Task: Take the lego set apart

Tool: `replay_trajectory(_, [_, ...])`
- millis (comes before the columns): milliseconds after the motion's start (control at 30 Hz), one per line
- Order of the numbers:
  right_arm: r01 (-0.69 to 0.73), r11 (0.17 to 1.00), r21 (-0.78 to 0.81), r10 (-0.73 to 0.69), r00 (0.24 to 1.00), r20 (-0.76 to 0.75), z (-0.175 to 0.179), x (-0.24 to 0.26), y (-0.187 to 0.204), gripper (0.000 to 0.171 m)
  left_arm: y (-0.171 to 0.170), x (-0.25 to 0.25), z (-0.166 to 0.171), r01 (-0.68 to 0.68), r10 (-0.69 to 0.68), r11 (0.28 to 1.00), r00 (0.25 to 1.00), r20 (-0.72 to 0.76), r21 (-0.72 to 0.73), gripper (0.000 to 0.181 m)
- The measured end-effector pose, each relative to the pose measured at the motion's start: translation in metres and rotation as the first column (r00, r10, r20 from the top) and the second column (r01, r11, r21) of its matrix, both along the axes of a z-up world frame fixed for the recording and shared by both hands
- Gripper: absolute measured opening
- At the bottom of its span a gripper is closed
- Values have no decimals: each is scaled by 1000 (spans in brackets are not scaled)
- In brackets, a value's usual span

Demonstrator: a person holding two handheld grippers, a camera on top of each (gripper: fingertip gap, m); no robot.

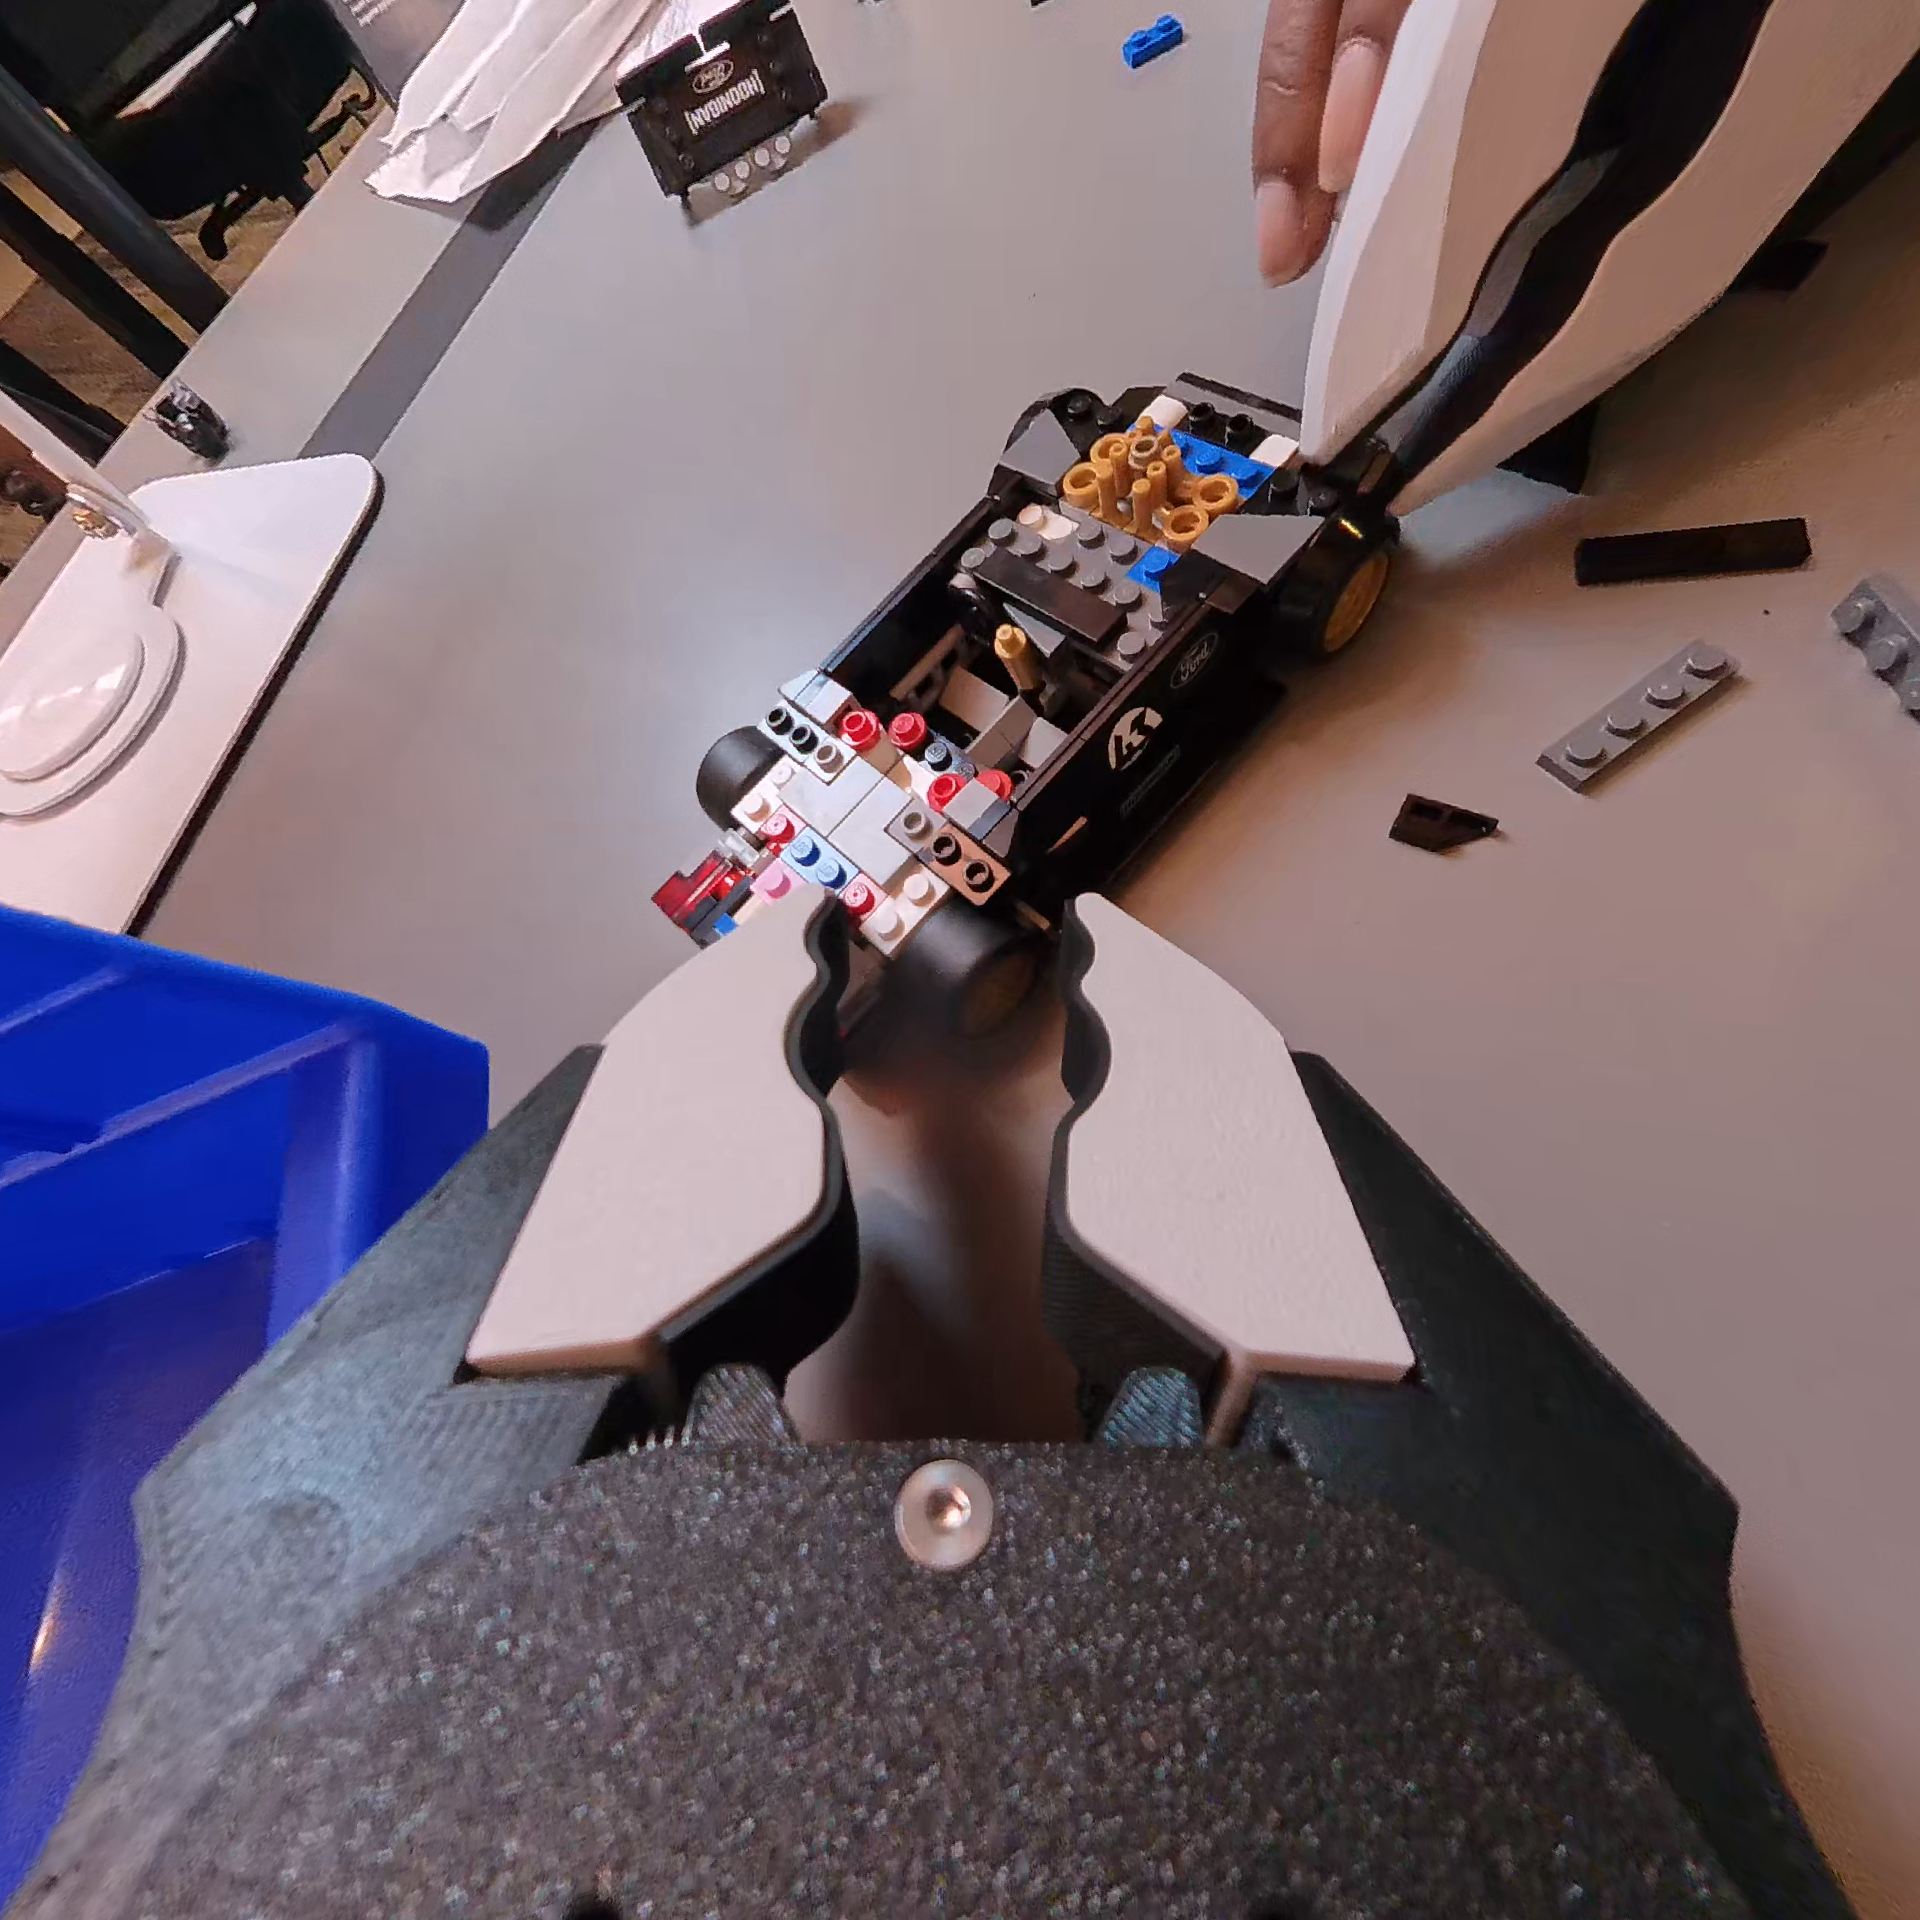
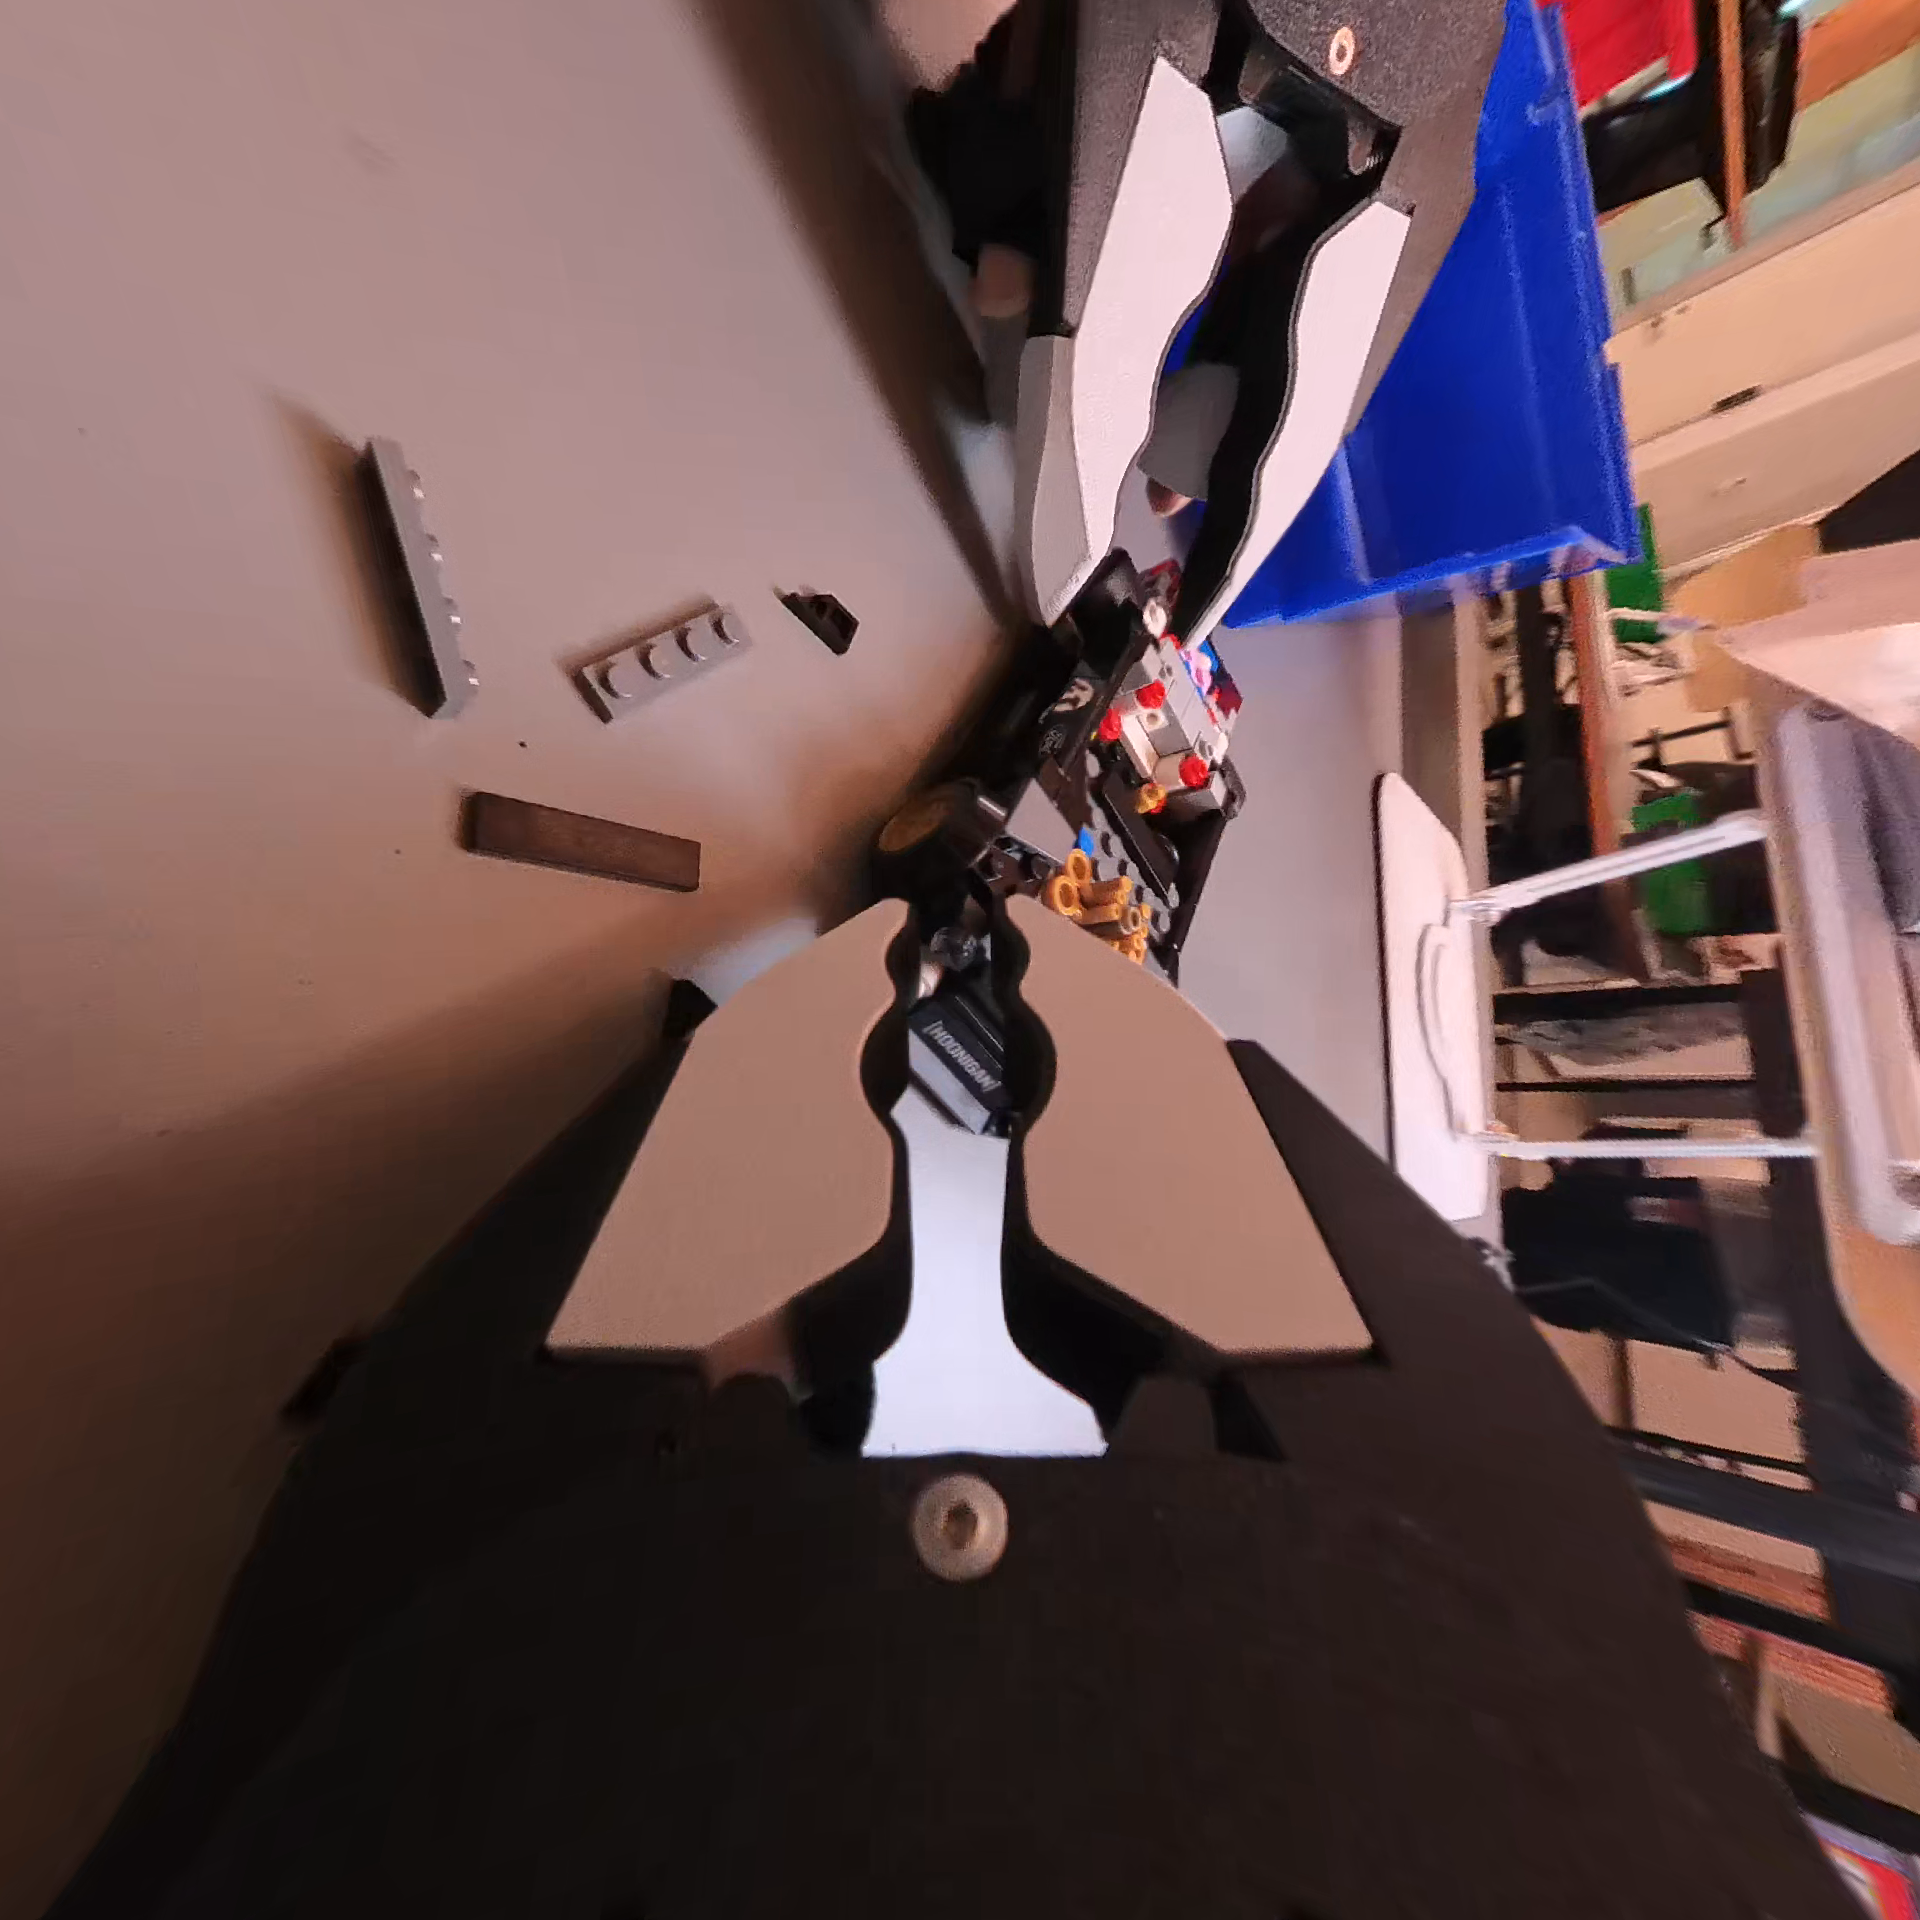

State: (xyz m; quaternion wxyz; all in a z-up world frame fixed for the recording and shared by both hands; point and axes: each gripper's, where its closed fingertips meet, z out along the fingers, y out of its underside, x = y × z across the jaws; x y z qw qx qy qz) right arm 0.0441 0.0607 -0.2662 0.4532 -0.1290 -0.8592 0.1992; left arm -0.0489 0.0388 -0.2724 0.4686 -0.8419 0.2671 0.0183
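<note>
- The worktop (image 1: 623, 520), grey, carries everything; places below are given relative to the lego car.
- A blue bin (image 1: 156, 1143) sits near the car's rear end, beside the left hand-held gripper.
- The left hand-held gripper (image 1: 940, 971) is at the car's rear, jaws apart, straddling the rear wheel and tail corner; whether the pads press is hard to tell.
- The right hand-held gripper (image 2: 956, 940) is at the car's front end, jaws narrowed around a small dark front piece; it looks clamped on it.
- The lego car (image 1: 1060, 665) lies mid-worktop, roof already off, interior, gold engine block and coloured rear studs exposed.
- The detached black roof panel (image 1: 722, 120) stands well beyond the car.
- Loose pieces beside the car's side: a black tile (image 1: 1691, 553), a grey four-stud plate (image 1: 1636, 717), a small black slope (image 1: 1442, 821); a blue plate (image 1: 1153, 42) lies far off.
- Judgement: early; only the roof and a few trim pieces are off, while chassis, wheels, engine and rear remain assembled.
</note>
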Motion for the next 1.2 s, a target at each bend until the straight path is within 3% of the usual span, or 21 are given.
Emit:
replay_trajectory(133, [18, 999, 41, -15, 997, -69, 2, 0, 2, 9, 0, -1, 0, -3, 3, 1000, 1000, 4, 0, 37])
replay_trajectory(367, [74, 995, -72, -77, 996, -42, 0, 17, 12, 8, 0, 0, 0, -2, 2, 1000, 1000, -3, 3, 37])
replay_trajectory(567, [113, 951, -289, -146, 985, -95, 32, 26, 26, 8, 0, 0, 0, -2, 2, 1000, 1000, 3, 0, 37])
replay_trajectory(667, [232, 886, -402, -307, 942, -133, 57, 29, 80, 8, 0, 0, 0, -2, 2, 1000, 1000, 5, 0, 37])
replay_trajectory(733, [396, 821, -412, -496, 852, -169, 70, 38, 153, 8, -1, 0, 0, 0, 0, 1000, 1000, -1, 1, 38])
replay_trajectory(833, [651, 614, -445, -748, 660, -68, 57, 68, 269, 8, -1, 0, 0, 2, -2, 1000, 1000, 0, 0, 39])
replay_trajectory(900, [747, 493, -445, -826, 563, 31, 36, 85, 318, 8, -1, 1, 0, 4, -4, 1000, 1000, 1, -1, 39])
replay_trajectory(1000, [765, 427, -481, -824, 549, 142, 16, 85, 342, 8, -1, 1, 0, 5, -5, 1000, 1000, 4, -1, 39])
replay_trajectory(1200, [793, 415, -446, -800, 551, 236, -1, 67, 354, 12, -3, 3, 6, 23, -24, 999, 999, 39, 29, 43])
